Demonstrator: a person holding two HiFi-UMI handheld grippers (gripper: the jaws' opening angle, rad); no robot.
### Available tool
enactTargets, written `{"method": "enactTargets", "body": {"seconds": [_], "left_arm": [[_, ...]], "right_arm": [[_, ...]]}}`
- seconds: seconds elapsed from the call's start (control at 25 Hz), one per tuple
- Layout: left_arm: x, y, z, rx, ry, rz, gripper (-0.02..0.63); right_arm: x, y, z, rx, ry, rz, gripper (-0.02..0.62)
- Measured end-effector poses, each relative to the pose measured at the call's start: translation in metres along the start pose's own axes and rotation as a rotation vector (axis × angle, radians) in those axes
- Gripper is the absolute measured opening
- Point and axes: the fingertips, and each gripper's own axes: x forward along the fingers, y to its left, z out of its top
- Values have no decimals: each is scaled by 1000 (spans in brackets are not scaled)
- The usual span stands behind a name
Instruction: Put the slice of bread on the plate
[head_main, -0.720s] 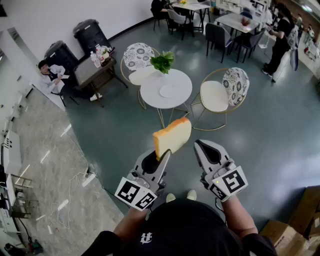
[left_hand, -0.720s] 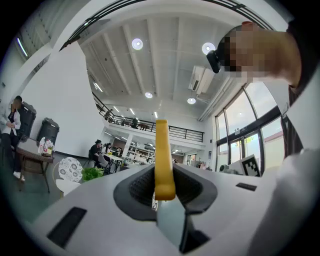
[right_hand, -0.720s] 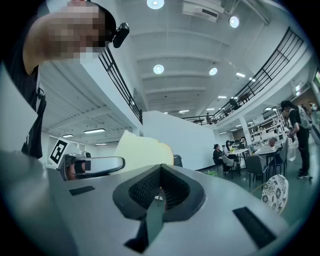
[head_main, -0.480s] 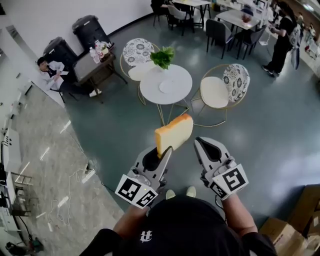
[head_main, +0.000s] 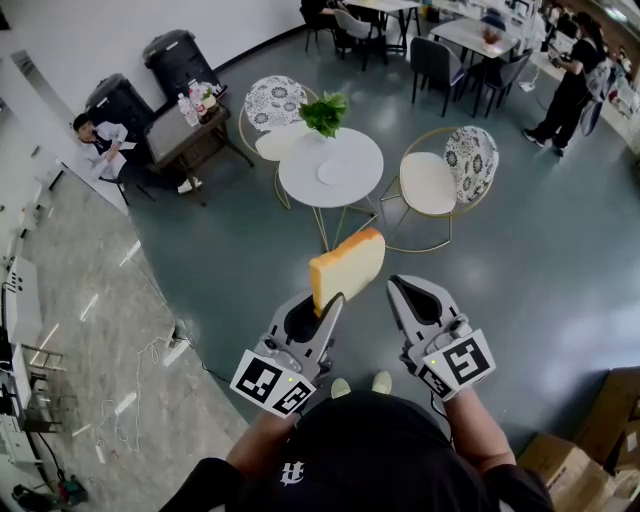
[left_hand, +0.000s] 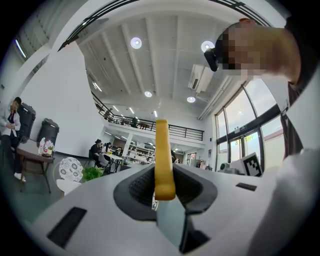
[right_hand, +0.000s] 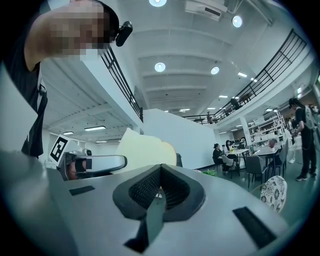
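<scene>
Two grippers side by side; left gripper (head_main: 333, 302) clamping slice of bread (head_main: 347, 268) on edge, right gripper (head_main: 396, 287) jaws together, empty; plate (head_main: 336, 172) mid round table (head_main: 297, 182), well apart

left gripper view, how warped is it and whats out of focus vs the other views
Left gripper view: heavy fisheye, black round border, left tool blurred up close, slice of bread fairly sharp, ceiling lamps glaring. Right gripper view: same fisheye, right tool soft, distance sharp. Head view: milder bending, even light, pale reflections on the floor.
</scene>
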Motion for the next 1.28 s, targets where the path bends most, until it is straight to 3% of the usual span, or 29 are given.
{"method": "enactTargets", "body": {"seconds": [0.2, 1.28], "left_arm": [[-2, -1, 0, 1, 1, 2, 89], [22, -17, -19, 2, 31, 24, 89]], "right_arm": [[2, 13, 0, -9, 4, 50, 6], [-22, -20, -7, 27, -4, 41, 6]]}}
